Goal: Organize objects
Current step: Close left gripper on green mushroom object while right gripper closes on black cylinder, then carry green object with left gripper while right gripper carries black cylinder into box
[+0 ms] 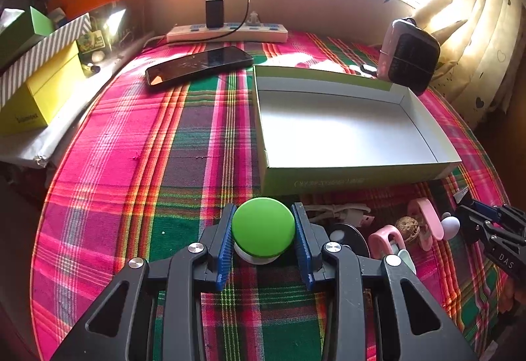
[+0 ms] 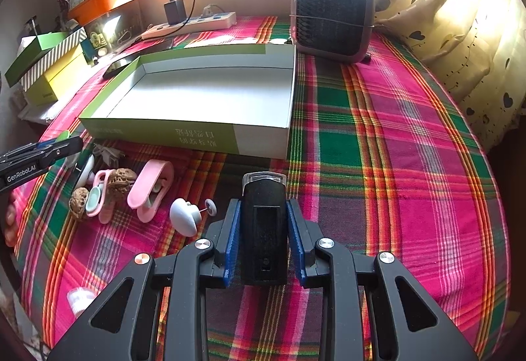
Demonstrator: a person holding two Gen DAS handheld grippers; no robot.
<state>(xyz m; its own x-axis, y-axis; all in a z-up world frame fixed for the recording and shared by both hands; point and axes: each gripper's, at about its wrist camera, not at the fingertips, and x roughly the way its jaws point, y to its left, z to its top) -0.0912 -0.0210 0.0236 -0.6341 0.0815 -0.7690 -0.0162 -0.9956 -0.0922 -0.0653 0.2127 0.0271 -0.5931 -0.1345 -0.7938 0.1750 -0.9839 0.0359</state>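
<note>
My left gripper is shut on a green-capped round jar, held over the plaid cloth just in front of the empty green-and-white box. My right gripper is shut on a black device with a clear end, in front of the same box's right corner. Loose items lie between the grippers: pink clips, two walnuts, a pale blue heart-shaped piece, a white cable. The right gripper's tip shows at the right of the left wrist view.
A black phone and a power strip with a charger lie at the back. A small fan heater stands behind the box. Stacked yellow and green boxes sit on the left. Curtains hang on the right.
</note>
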